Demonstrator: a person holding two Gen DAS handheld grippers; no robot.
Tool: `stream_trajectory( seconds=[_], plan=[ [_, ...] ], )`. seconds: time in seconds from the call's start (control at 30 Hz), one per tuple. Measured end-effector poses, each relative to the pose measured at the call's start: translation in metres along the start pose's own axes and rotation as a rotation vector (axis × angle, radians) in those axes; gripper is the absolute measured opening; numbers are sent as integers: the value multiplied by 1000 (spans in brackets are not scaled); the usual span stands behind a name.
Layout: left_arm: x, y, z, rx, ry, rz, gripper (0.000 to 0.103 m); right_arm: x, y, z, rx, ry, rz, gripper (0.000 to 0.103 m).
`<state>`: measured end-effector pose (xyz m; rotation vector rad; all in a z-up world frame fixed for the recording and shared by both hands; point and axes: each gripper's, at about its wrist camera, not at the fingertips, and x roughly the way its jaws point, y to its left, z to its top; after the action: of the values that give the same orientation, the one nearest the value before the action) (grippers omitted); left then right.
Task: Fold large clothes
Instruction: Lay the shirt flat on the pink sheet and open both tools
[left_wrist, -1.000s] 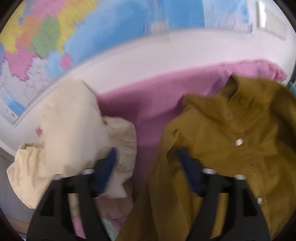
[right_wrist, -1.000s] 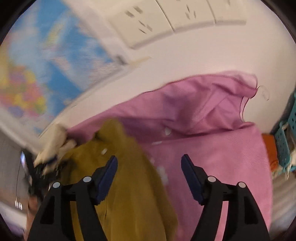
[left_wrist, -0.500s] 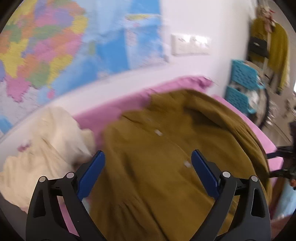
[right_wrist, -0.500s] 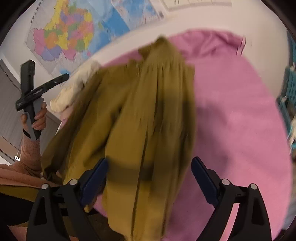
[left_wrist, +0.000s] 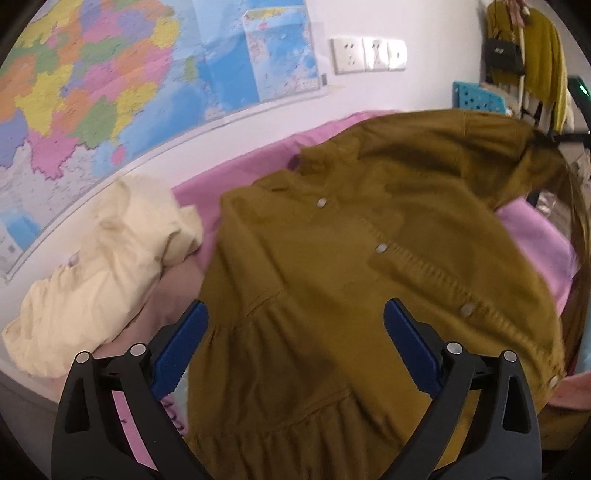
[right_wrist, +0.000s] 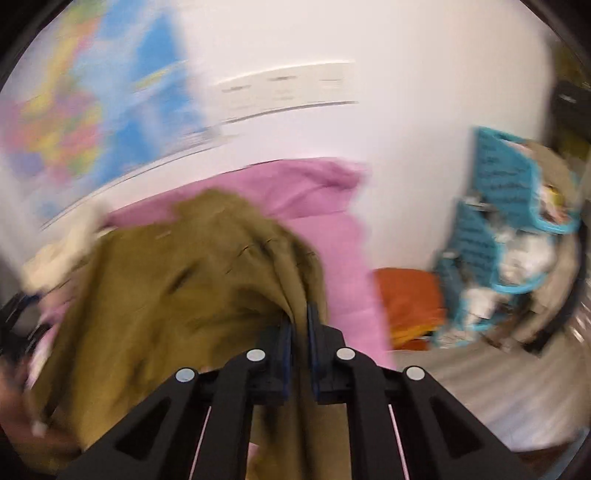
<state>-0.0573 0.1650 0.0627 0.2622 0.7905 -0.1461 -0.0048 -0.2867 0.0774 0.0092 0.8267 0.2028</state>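
An olive-brown button-front dress (left_wrist: 332, 258) lies spread over a pink sheet (left_wrist: 236, 173). My left gripper (left_wrist: 295, 339) is open and empty, hovering over the dress's gathered skirt. In the blurred right wrist view my right gripper (right_wrist: 300, 325) is shut on a bunched fold of the same dress (right_wrist: 177, 288) and holds it taut near the sheet's right edge (right_wrist: 332, 236).
A cream garment (left_wrist: 103, 266) lies crumpled at the left of the sheet. A map (left_wrist: 110, 81) and wall sockets (left_wrist: 369, 55) are on the wall behind. Blue baskets (right_wrist: 506, 229) and an orange cloth (right_wrist: 410, 299) stand at the right. A yellow garment (left_wrist: 543, 62) hangs at the far right.
My right gripper has closed on the dress and moved right with it. My left gripper stays open and has steadied above the skirt. The dress now lies more spread out.
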Motion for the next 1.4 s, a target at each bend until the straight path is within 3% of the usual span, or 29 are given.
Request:
stream_trajectory(
  seconds=[0.03,0.13,0.2,0.27,0.33,0.4,0.43,0.5,0.6,0.67,0.73,0.8,0.83,0.9,0.97,1.0,1.03,1.1,1.27,1.4],
  plan=[
    [1,-1,-3,7,8,-2,95,11,-8,1,0,18,-42,15],
    [6,-5,-16,30,40,-17,98,70,-34,-12,128,158,-17,23],
    [9,-9,-24,48,58,-10,98,89,-36,-25,130,178,-76,28],
    [17,-15,-30,77,85,40,98,95,-31,-37,129,176,-80,46],
    [25,-17,-36,99,112,111,95,87,-32,-43,153,133,-74,54],
    [29,-14,-40,110,126,157,72,60,-25,-48,166,50,-62,62],
    [30,-7,-42,93,135,185,65,45,-18,-51,158,13,-18,67],
    [26,8,-43,42,130,210,35,24,1,-57,124,-32,73,72],
    [18,38,-43,-42,123,312,15,17,56,-88,10,27,239,75],
    [11,54,-43,-92,117,377,14,27,87,-110,-46,87,320,75],
    [5,75,-44,-149,129,477,20,41,112,-130,-59,145,385,75],
    [-4,90,-46,-195,128,587,45,61,126,-145,-21,212,433,75],
    [-9,92,-47,-202,117,597,50,69,130,-150,3,225,438,73],
    [-29,87,-48,-198,53,547,59,82,131,-154,76,222,510,65],
    [-46,77,-47,-184,-15,471,64,91,128,-156,148,224,619,30],
    [-55,69,-48,-167,-44,413,67,94,125,-157,181,223,643,27],
    [-61,64,-47,-157,-65,376,68,94,124,-157,184,210,635,14],
    [-72,49,-49,-127,-100,268,75,82,111,-154,212,174,650,9],
    [-82,24,-58,-99,-127,39,78,6,63,-147,210,37,542,6],
    [-59,2,-66,-33,-53,15,81,-27,7,-155,310,-6,395,4]
  ],
)
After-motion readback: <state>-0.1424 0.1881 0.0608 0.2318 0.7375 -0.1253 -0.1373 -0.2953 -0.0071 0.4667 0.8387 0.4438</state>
